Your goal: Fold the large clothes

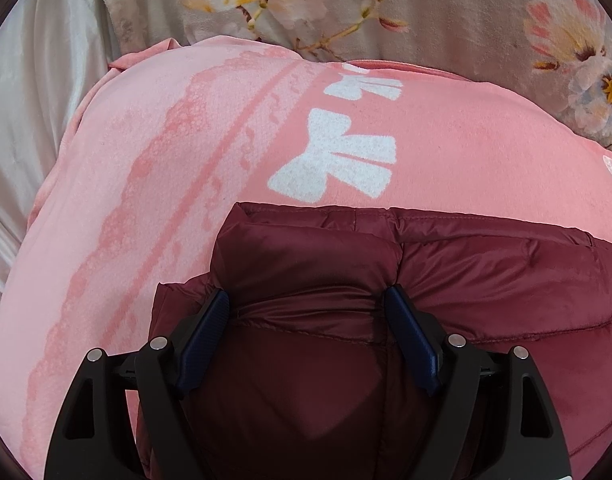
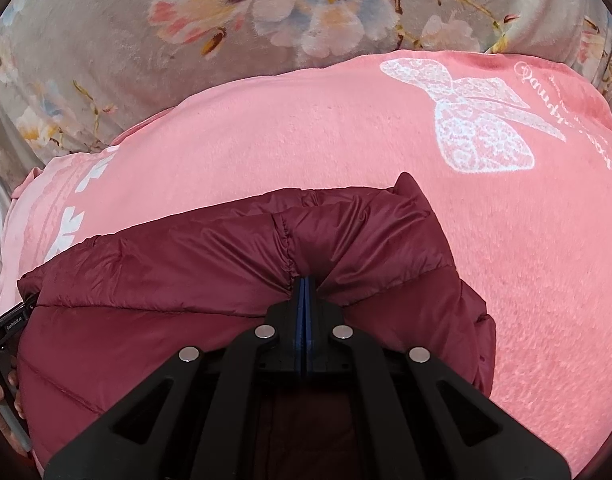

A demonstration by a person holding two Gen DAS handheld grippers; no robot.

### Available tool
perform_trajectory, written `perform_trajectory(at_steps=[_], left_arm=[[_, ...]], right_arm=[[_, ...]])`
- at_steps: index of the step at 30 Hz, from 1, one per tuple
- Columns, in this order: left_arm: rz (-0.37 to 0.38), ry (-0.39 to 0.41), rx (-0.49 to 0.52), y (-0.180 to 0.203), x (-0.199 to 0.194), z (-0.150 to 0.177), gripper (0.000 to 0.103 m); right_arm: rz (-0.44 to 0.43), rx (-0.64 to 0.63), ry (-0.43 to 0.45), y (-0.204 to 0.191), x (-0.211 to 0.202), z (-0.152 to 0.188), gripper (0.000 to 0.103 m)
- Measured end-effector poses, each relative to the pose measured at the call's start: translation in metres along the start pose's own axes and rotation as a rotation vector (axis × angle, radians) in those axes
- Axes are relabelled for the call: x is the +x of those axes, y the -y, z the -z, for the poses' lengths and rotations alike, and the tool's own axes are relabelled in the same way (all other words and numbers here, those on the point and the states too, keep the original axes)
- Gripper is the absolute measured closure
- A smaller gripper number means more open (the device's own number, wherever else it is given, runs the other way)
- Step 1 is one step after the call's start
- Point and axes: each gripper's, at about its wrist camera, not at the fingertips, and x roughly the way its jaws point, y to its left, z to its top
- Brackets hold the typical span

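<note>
Seeing my right gripper (image 2: 305,292) pinched tight on maroon puffer jacket (image 2: 226,264) fabric; left gripper (image 1: 306,308) wide open, straddling jacket's fold, w/ jacket lying on pink blanket (image 1: 186,140).

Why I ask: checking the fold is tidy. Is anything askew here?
Yes. The maroon jacket puckers where the right gripper pinches it; one corner pokes up over the pink blanket.

A pink fleece blanket (image 1: 186,184) (white bows printed on it) overlaps a floral bedcover (image 2: 106,60).
</note>
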Motion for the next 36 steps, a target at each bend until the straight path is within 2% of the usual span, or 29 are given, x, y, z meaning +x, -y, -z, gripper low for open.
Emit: perform_trajectory(at_steps=[7,9,10,13,17,20,23,27,33,36], left_arm=[[0.009,0.001,-0.009,-0.003,-0.002,0.000,0.024],[0.016,-0.007,-0.020,-0.008,-0.010,0.001,0.024],[0.027,-0.017,-0.037,-0.013,-0.022,0.005,0.024],[0.066,-0.020,-0.092,-0.031,-0.056,0.021,0.024],[0.122,-0.037,-0.157,-0.065,-0.098,0.052,0.024],[0.141,-0.067,-0.215,-0.089,-0.113,0.070,0.024],[0.135,-0.068,-0.269,-0.111,-0.125,0.086,0.024],[0.131,-0.104,-0.311,-0.128,-0.120,0.102,0.024],[0.256,-0.179,-0.408,-0.132,-0.097,0.121,0.024],[0.243,-0.163,-0.394,-0.121,-0.097,0.122,0.024]], right_arm=[[-0.004,0.008,0.008,0.002,-0.002,0.000,0.103],[0.050,-0.010,0.016,-0.004,-0.012,0.001,0.103],[0.080,-0.044,0.017,-0.014,-0.026,0.003,0.099],[-0.020,-0.155,0.060,-0.054,-0.078,0.021,0.097],[-0.125,-0.298,0.013,-0.115,-0.120,0.064,0.096],[-0.187,-0.357,-0.037,-0.151,-0.132,0.095,0.096],[-0.169,-0.404,-0.043,-0.176,-0.135,0.119,0.096],[-0.135,-0.376,-0.065,-0.184,-0.124,0.131,0.096],[-0.137,-0.319,-0.087,-0.177,-0.105,0.140,0.096],[-0.143,-0.310,-0.083,-0.176,-0.101,0.143,0.096]])
